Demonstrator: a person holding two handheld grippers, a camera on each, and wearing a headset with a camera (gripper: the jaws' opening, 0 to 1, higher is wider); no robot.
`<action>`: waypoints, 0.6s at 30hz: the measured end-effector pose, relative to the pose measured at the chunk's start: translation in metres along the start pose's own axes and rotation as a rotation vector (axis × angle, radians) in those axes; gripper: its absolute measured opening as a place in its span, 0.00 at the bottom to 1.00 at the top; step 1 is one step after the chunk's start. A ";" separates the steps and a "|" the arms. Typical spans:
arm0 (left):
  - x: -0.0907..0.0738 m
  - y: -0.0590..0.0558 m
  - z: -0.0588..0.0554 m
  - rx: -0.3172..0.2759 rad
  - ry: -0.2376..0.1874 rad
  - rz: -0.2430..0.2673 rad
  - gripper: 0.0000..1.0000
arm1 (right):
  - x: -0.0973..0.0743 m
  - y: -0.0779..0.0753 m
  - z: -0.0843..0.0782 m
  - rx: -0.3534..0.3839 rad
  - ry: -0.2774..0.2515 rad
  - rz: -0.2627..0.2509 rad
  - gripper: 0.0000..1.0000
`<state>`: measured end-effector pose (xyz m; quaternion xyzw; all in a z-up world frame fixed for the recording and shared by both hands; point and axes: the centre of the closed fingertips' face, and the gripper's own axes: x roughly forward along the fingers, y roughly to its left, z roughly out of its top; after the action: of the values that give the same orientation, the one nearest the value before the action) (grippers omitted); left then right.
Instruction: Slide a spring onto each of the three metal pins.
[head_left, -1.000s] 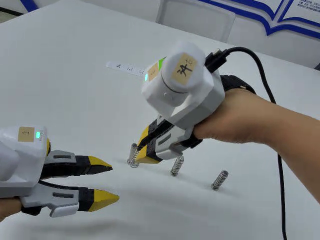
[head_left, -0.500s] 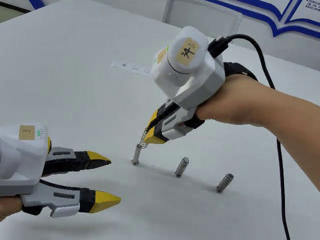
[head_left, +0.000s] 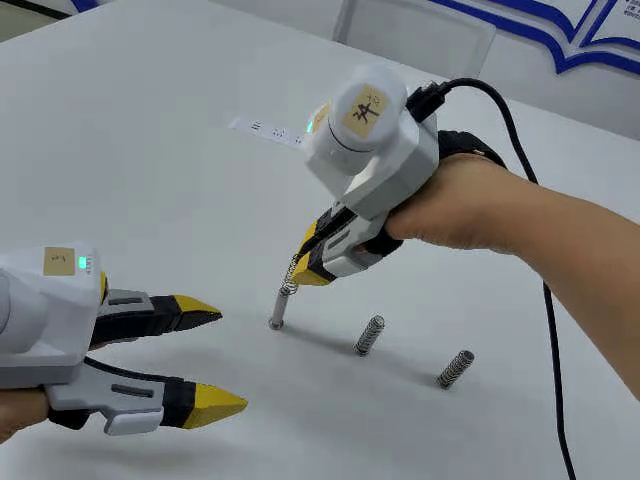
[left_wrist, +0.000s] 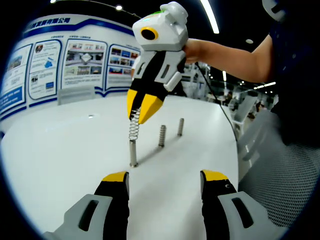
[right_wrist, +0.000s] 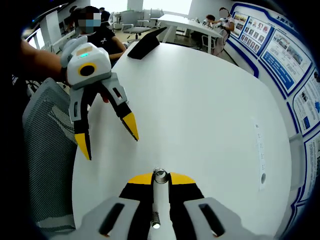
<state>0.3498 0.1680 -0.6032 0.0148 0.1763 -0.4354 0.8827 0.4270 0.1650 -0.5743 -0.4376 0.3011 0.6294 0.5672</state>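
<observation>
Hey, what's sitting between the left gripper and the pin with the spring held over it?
Nothing: bare white table runs from the open left gripper to the pin under the spring, in the head view and the left gripper view.

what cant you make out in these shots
- Head view: whether the spring in the right gripper overlaps the pin tip; too small.
- Head view: whether pins stand inside the two other springs; the coils cover them.
- Head view: print on the white strip; too small.
</observation>
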 end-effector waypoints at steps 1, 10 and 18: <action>0.000 0.000 0.000 -0.001 0.000 0.001 0.59 | 0.001 0.000 0.000 0.000 0.002 0.000 0.12; 0.000 0.002 -0.003 -0.007 0.000 0.002 0.59 | 0.013 0.005 -0.001 -0.004 0.022 0.021 0.12; 0.000 0.004 -0.003 -0.012 0.003 0.003 0.59 | 0.031 0.007 -0.008 -0.012 0.063 0.026 0.12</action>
<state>0.3517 0.1707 -0.6067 0.0106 0.1802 -0.4332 0.8830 0.4225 0.1704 -0.6062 -0.4566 0.3207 0.6245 0.5465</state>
